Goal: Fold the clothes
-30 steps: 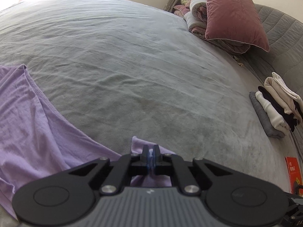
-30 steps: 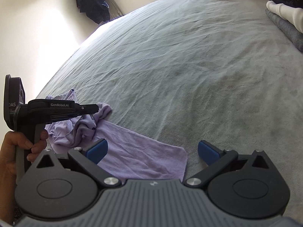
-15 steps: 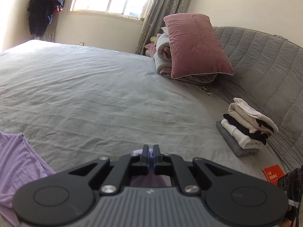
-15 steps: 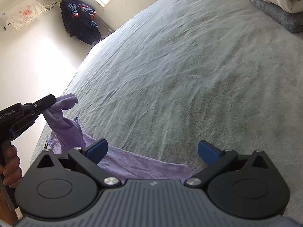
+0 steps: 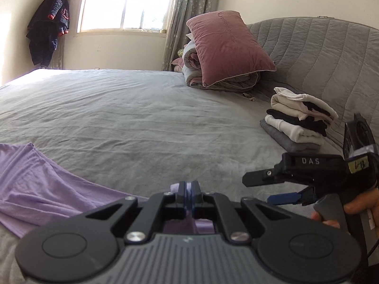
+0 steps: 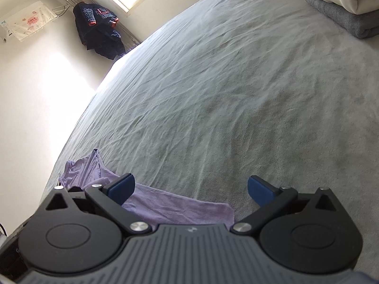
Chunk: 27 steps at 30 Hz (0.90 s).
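A lilac garment lies rumpled on the grey bed, at the lower left of the left wrist view. My left gripper is shut on a fold of the lilac cloth, which shows between and under its pads. My right gripper hovers just to its right in a person's hand, jaws apart and nothing between them. In the right wrist view the right gripper stands open over the near edge of the lilac garment, whose far end bunches up at the left.
A stack of folded clothes sits by the quilted grey headboard; the stack also shows at the right wrist view's top right. A pink pillow rests on rolled bedding. A dark jacket hangs beside the window.
My left gripper, still shut on the lilac cloth, has swung up and across toward the right gripper and has left the right wrist view. The right gripper stays open.
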### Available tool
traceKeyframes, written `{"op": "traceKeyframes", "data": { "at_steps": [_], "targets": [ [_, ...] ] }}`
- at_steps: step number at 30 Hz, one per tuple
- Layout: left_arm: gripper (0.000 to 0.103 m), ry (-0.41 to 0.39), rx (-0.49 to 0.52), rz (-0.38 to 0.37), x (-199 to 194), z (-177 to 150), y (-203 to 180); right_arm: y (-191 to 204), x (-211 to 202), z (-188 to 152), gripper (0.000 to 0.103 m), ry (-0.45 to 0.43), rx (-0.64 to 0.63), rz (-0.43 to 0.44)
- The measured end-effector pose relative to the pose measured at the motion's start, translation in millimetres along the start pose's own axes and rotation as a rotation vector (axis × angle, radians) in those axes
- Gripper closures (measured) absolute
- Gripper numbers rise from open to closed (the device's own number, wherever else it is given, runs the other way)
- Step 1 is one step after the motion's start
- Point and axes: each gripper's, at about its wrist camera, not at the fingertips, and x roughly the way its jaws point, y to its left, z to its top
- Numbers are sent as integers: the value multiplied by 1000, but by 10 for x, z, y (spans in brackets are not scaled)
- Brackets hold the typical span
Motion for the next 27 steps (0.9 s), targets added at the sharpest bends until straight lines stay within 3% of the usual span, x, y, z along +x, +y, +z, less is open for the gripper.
{"op": "traceKeyframes", "data": {
  "at_steps": [8, 13, 14, 16, 18, 20, 23, 26, 27],
  "targets": [
    [99, 182, 56, -156, 55, -461, -184, 37, -35, -139, 3, 18, -30, 55],
    [95, 158, 64, -160, -26, -430, -138, 112, -46, -200, 40, 24, -99, 93],
    [94, 147, 58, -150, -38, -396, -107, 123, -33, -211, 42, 34, -104, 105],
    [89, 125, 45, -129, -63, -330, -43, 167, -12, -246, 45, 53, -117, 124],
    [70, 109, 32, -108, -64, -260, 27, 206, 20, -266, 46, 69, -127, 135],
    [61, 114, 20, -91, -6, -198, 95, 245, 47, -289, 46, 82, -139, 140],
    [62, 161, 10, -73, 145, -172, 112, 318, 138, -300, 46, 98, -147, 135],
    [76, 177, 14, -108, 160, -221, 66, 321, 183, -301, 45, 105, -145, 128],
    [77, 182, 16, -123, 159, -240, 49, 312, 188, -303, 45, 108, -140, 130]
  ]
}}
